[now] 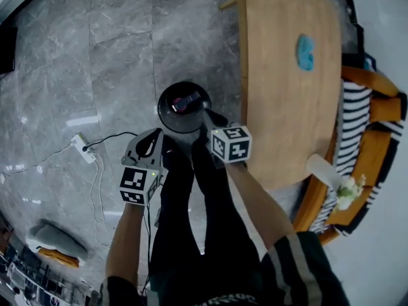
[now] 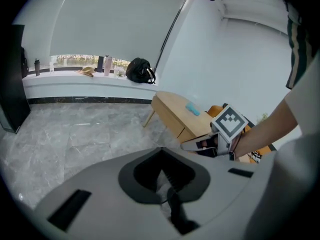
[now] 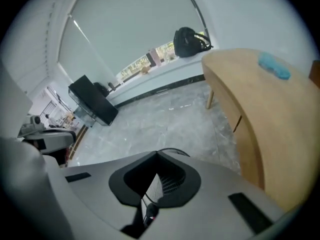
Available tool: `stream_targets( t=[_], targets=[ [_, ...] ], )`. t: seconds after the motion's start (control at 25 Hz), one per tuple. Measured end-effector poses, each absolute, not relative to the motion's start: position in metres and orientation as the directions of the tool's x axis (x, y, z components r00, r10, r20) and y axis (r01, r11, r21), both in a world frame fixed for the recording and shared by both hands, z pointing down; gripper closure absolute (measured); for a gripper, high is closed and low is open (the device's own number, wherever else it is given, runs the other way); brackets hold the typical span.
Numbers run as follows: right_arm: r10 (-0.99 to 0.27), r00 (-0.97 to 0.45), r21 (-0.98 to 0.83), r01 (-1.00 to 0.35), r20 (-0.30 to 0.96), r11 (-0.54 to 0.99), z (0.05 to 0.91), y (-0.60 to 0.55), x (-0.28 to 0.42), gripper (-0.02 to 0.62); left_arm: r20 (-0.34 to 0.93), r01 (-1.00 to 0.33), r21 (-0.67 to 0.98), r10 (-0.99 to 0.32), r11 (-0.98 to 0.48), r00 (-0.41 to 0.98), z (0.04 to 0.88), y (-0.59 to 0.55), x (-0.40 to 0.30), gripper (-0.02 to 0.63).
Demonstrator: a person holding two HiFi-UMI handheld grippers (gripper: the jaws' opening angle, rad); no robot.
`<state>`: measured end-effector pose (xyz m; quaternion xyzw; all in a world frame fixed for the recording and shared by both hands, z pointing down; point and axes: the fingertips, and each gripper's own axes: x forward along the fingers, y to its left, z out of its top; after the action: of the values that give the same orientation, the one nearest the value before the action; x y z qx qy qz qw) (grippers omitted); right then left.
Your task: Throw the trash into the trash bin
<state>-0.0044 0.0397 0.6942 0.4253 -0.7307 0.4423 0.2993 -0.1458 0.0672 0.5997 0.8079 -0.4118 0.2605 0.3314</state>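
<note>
The black round trash bin stands on the marble floor ahead of my feet, with a red and white piece of trash lying inside. My right gripper hangs at the bin's right rim, jaws shut and nothing between them. Its own view shows the bin's mesh wall just past the right gripper. My left gripper hovers left of the bin and nearer to me; it looks shut with nothing visibly held. In the left gripper view the left gripper points toward the right gripper.
A long wooden table runs along the right, bearing a blue object. Behind it are an orange chair with striped cushions and a white vase. A power strip with cable lies at left. My legs are below.
</note>
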Motion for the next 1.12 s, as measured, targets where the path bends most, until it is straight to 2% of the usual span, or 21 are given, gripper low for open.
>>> stream_targets(
  t=[0.4, 0.76, 1.12],
  targets=[
    [-0.543, -0.427, -0.363, -0.904, 0.723, 0.228, 0.621, 0.004, 0.059, 0.595, 0.65, -0.779, 0.291, -0.483, -0.555, 0.587, 0.563, 0.017, -0.083, 0.606],
    [-0.701, -0.289, -0.275, -0.952, 0.652, 0.137, 0.569, -0.032, 0.155, 0.595, 0.613, -0.693, 0.286, -0.43, -0.662, 0.663, 0.536, -0.026, -0.004, 0.606],
    [-0.764, -0.174, -0.244, -0.969, 0.621, 0.023, 0.542, -0.035, 0.245, 0.595, 0.574, -0.603, 0.286, -0.37, -0.745, 0.73, 0.515, -0.043, 0.087, 0.606]
  ],
)
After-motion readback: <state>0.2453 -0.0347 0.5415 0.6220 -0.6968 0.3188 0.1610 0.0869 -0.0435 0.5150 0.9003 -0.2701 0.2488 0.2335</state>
